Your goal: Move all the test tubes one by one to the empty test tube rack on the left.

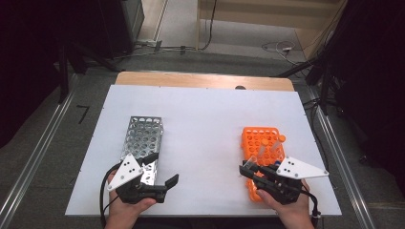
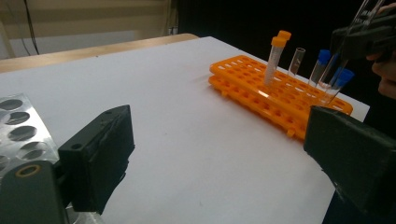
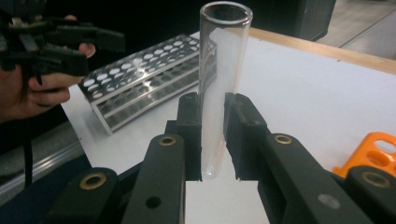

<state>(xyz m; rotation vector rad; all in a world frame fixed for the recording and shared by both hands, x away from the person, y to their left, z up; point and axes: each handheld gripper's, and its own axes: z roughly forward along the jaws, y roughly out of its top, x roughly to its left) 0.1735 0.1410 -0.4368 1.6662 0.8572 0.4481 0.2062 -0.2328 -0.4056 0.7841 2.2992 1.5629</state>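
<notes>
Steel first: a perforated metal test-tube rack (image 1: 144, 143) lies on the left half of the white table top (image 1: 200, 124), its holes bare in the high view. Just at its near end sits the left gripper (image 1: 161, 168), held in the person's left hand (image 1: 125, 210); its two black jaws stand wide apart with nothing between them — the left gripper view looks straight through the gap onto bare white surface and across to the far rack.

Well apart to the right, an orange plastic tube rack (image 1: 260, 136) rests on the table. It carries several upright tubes: an orange-capped tube (image 2: 274, 58), an uncapped clear tube (image 2: 296, 60) and blue-capped tubes (image 2: 322, 63) standing nearer its end.

Over the near end of that rack is the right gripper (image 1: 248, 168), in the person's right hand (image 1: 286, 212). Its jaws are pinched narrow on a clear glass test tube (image 3: 219, 84) — the pads press it from both sides around its lower part, the open mouth up and the rounded bottom hanging just below the pads, clear of the table, with the metal rack in the background.
</notes>
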